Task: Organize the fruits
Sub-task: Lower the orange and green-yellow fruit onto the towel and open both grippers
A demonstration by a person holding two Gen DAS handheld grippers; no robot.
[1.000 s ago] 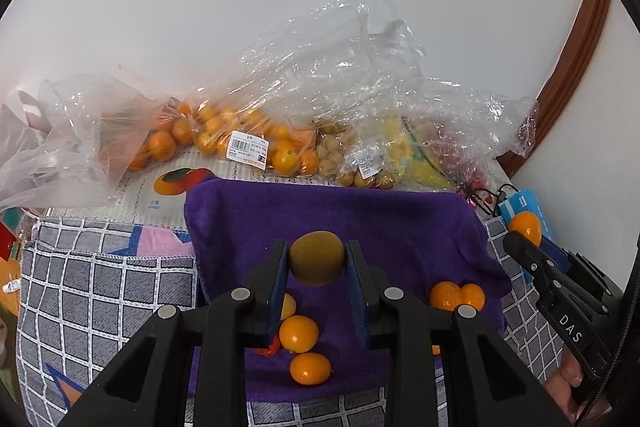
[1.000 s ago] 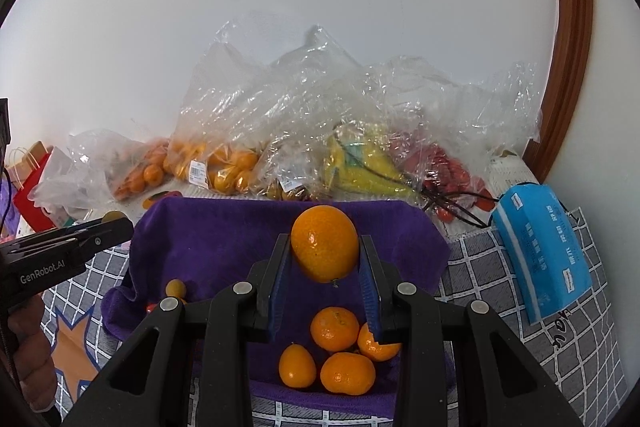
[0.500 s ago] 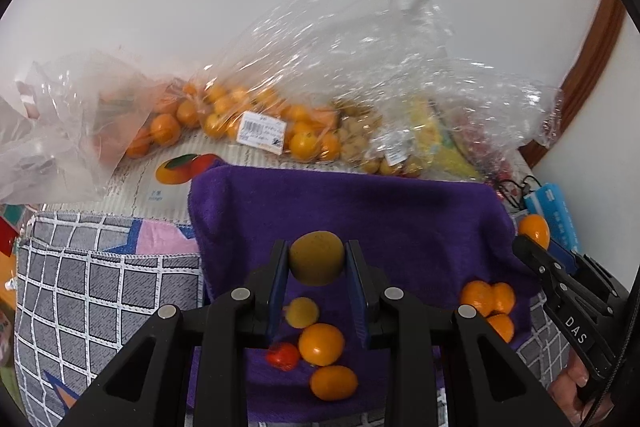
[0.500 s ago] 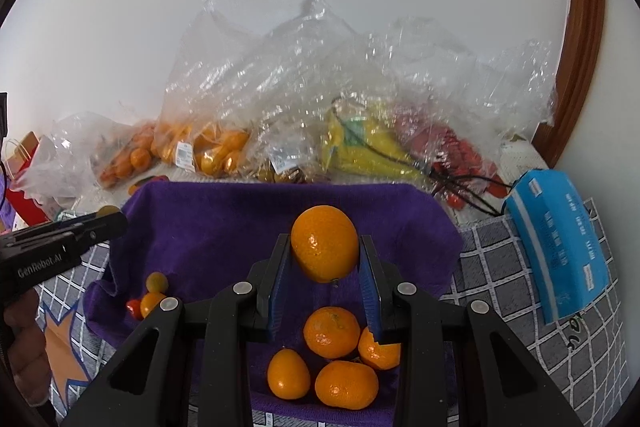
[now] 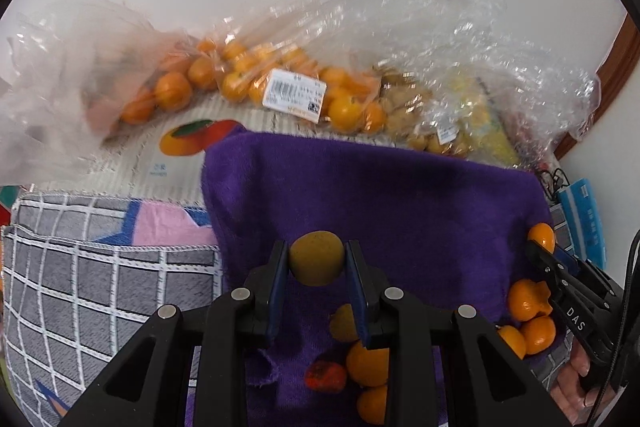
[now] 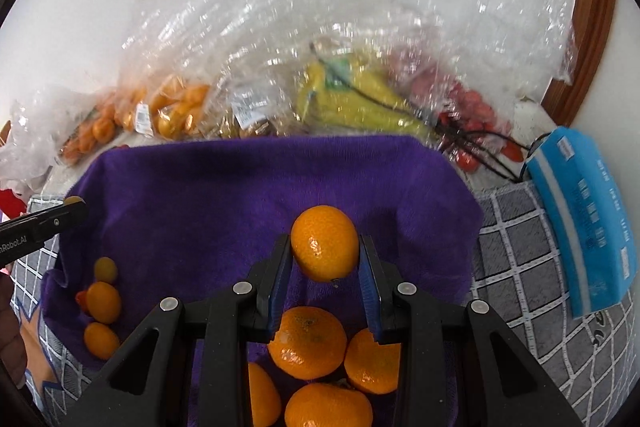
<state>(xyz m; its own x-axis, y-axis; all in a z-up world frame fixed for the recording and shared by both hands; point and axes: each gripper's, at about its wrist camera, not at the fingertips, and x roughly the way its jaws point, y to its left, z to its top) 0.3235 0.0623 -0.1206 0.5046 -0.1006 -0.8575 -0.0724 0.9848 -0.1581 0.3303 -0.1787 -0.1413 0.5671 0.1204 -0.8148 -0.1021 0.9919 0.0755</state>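
My left gripper (image 5: 317,263) is shut on a small yellow-green kumquat (image 5: 317,262), held above the purple towel (image 5: 380,195). Below it lie small fruits: a yellow one (image 5: 343,323), an orange one (image 5: 366,363) and a red one (image 5: 325,375). My right gripper (image 6: 325,247) is shut on an orange mandarin (image 6: 325,242) above a pile of several mandarins (image 6: 307,341) on the towel (image 6: 240,195). The right gripper also shows at the right edge of the left wrist view (image 5: 550,251). The left gripper's tip shows at the left in the right wrist view (image 6: 68,213).
Clear plastic bags of oranges (image 5: 280,87), bananas (image 6: 352,99) and red fruit (image 6: 468,115) lie along the wall behind the towel. A blue packet (image 6: 584,219) lies at the right. A grey checked cloth (image 5: 80,287) covers the surface. Small fruits (image 6: 102,301) sit at the towel's left.
Both grippers have moved forward and lower over the towel, still holding their fruit. The fruit piles below now sit closer under the fingers.
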